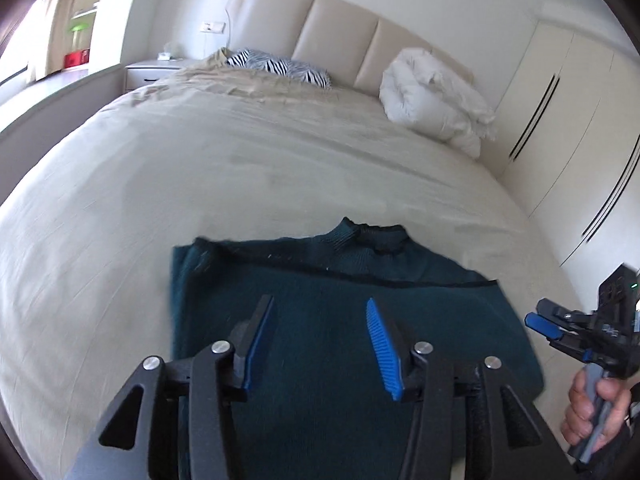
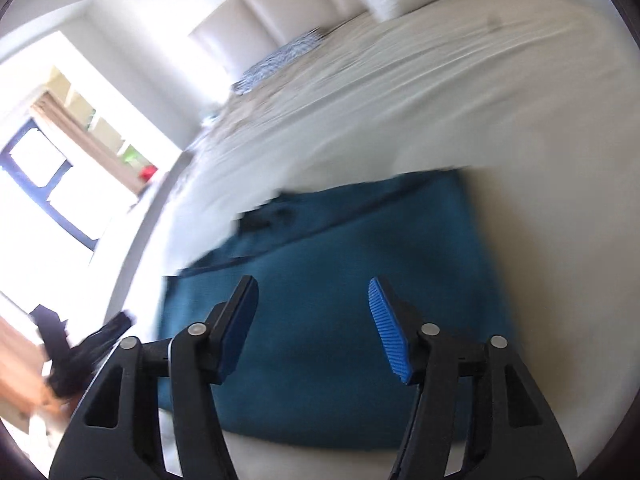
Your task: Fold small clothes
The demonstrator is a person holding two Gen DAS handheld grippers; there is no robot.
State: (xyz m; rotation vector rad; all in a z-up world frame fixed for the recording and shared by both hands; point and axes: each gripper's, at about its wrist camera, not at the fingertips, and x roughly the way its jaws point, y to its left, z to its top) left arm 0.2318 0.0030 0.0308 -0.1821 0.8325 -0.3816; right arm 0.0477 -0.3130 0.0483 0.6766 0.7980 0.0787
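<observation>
1. Left wrist view: the left gripper point(image 1: 320, 344) hovers with jaws open and empty above the teal sweater point(image 1: 320, 320). The sweater lies lower centre, flat on the bed point(image 1: 240, 160), already folded into a rectangle with its collar point(image 1: 368, 240) up-frame, probably to keep the fold square.
2. Only this view shows the right gripper point(image 1: 540, 322) at right edge, off the cloth.
3. Right wrist view: the right gripper's jaws are open and empty above the sweater at centre. The view is blurred, but only it shows the window point(image 2: 44, 168) at left.
</observation>
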